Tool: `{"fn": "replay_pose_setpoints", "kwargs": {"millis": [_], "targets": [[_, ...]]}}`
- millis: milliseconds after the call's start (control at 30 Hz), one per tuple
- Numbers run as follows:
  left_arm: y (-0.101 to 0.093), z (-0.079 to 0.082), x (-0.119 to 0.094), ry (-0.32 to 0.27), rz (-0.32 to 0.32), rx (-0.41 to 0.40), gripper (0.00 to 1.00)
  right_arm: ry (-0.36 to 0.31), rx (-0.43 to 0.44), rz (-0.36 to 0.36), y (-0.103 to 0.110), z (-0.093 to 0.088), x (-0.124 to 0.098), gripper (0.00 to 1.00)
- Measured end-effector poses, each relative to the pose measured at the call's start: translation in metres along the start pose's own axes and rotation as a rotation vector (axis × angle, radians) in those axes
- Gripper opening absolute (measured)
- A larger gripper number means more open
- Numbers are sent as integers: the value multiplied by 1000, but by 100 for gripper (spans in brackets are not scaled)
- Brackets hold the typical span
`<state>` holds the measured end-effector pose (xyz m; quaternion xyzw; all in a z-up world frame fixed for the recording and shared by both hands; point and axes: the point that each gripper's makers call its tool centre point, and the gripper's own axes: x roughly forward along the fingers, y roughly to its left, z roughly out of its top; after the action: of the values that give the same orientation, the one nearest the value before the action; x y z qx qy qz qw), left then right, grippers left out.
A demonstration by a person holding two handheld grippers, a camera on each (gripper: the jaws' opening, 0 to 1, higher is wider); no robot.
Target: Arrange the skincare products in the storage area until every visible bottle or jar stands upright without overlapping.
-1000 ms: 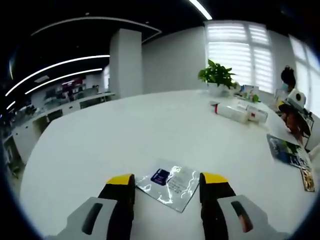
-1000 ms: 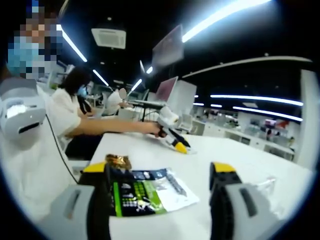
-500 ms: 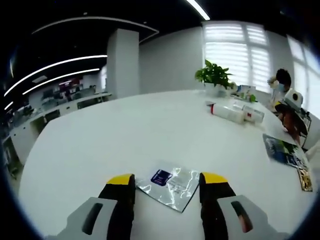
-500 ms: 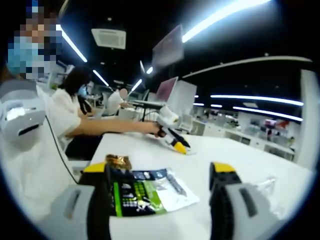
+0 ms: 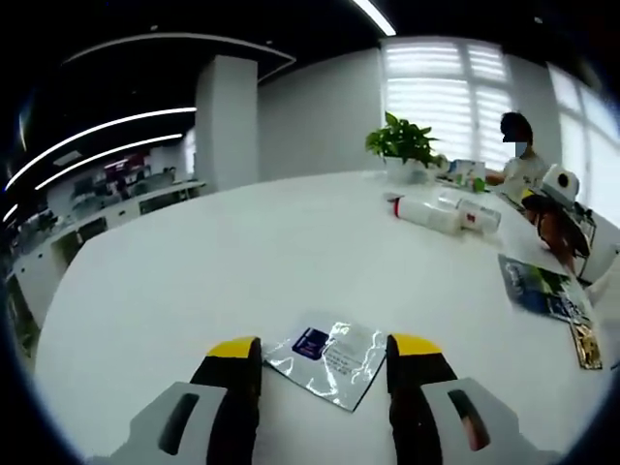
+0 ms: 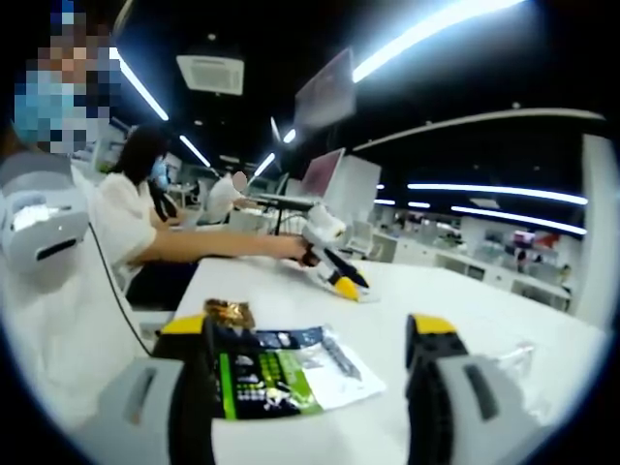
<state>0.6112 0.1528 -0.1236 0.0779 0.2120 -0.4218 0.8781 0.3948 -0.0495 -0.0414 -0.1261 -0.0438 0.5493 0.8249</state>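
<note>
Two white bottles (image 5: 441, 213) with red marks lie on their sides far across the white table (image 5: 242, 262), near a potted plant (image 5: 402, 143). My left gripper (image 5: 325, 349) is open low over the table, its yellow-tipped jaws either side of a flat silver sachet (image 5: 329, 356) with a blue label. My right gripper (image 6: 308, 329) is also open, and a green and blue sachet (image 6: 281, 373) lies between its jaws. Behind that sachet lies a small gold packet (image 6: 228, 312).
Another person's hand holds a yellow-tipped gripper (image 6: 334, 269) on the table ahead of my right one. A clear sachet (image 6: 513, 358) lies at the right. A blue-green sachet (image 5: 542, 289) and a gold packet (image 5: 586, 344) lie on the table's right side. A person (image 5: 518, 160) sits by the window.
The left gripper view has turned a little, so the bottles and plant sit further left in it, and a person by the window has come into view. Both grippers stay open.
</note>
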Motion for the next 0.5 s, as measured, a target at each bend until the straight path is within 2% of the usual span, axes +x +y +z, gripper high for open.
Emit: {"fn": "replay_pose_setpoints", "kwargs": {"millis": [167,267,500], "targets": [[-6,0,0,5,-9,2,53,-1,1,-2,0,0,0,82],[-17,-1,2,7,-28,-7,53,-2,1,-1,0,1,0,82],[-26,-3,2,19,-32,24,53,-2,2,1,0,0,0,82]]}}
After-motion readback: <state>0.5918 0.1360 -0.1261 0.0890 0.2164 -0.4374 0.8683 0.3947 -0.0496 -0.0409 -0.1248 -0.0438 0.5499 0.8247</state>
